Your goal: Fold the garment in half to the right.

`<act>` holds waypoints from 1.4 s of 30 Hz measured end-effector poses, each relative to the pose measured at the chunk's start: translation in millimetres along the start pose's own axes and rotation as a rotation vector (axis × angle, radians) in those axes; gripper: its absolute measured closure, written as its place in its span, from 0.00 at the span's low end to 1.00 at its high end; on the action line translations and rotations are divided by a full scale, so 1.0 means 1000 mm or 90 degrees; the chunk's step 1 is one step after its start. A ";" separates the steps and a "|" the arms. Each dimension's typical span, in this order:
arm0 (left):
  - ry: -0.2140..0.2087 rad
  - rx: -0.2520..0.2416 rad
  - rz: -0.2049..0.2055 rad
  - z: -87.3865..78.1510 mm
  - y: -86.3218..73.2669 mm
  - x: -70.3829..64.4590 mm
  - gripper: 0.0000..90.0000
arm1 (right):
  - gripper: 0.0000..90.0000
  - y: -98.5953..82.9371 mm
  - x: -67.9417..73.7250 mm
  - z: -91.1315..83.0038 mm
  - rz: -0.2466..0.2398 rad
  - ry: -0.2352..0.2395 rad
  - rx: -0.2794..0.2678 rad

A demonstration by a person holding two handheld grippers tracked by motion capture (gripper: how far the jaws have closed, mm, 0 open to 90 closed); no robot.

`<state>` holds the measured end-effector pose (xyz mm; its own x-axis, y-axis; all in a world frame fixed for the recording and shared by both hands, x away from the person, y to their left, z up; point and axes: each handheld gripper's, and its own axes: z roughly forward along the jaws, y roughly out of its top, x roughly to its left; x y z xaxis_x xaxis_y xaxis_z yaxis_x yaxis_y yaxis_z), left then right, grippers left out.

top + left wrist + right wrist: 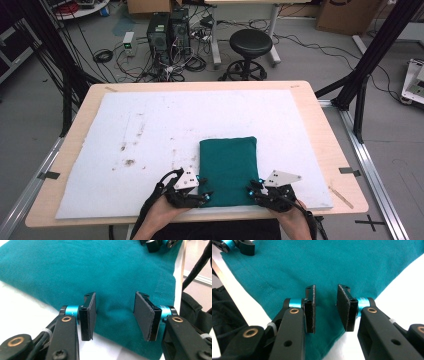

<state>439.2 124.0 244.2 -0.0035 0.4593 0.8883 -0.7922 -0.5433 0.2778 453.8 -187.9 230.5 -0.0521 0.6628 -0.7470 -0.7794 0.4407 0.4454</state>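
High view: a folded green cloth (228,170) is lying on the white mat (150,130) toward six o'clock, with the left gripper (204,197) at its seven o'clock corner and the right gripper (254,192) at its five o'clock corner. Judged step: both are positioning to grasp the near edge. The next move is calling for each pair of jaws to straddle the hem and close, without catching the mat.

Left gripper view is showing what the overhead hides: jaws standing wide over the cloth (100,270), nothing between them, and a stitched hem. Right gripper view is showing its jaws narrower but apart, over the cloth (352,262) corner.
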 end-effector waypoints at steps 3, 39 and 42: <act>-0.002 -0.004 -0.005 -0.001 0.001 0.002 0.57 | 0.72 -0.001 -0.002 -0.001 0.010 0.006 -0.002; 0.327 -0.154 -0.175 -0.151 -0.060 0.119 0.24 | 0.21 0.018 -0.084 -0.028 0.151 -0.172 -0.158; 0.338 -0.148 -0.189 -0.158 -0.068 0.125 0.24 | 0.21 0.015 -0.087 -0.032 0.154 -0.175 -0.160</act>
<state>395.8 329.2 278.3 -0.0183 0.8836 0.4678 -0.9173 -0.2010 0.3438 426.5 -257.6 286.5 -0.1099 0.8801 -0.4620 -0.8947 0.1149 0.4317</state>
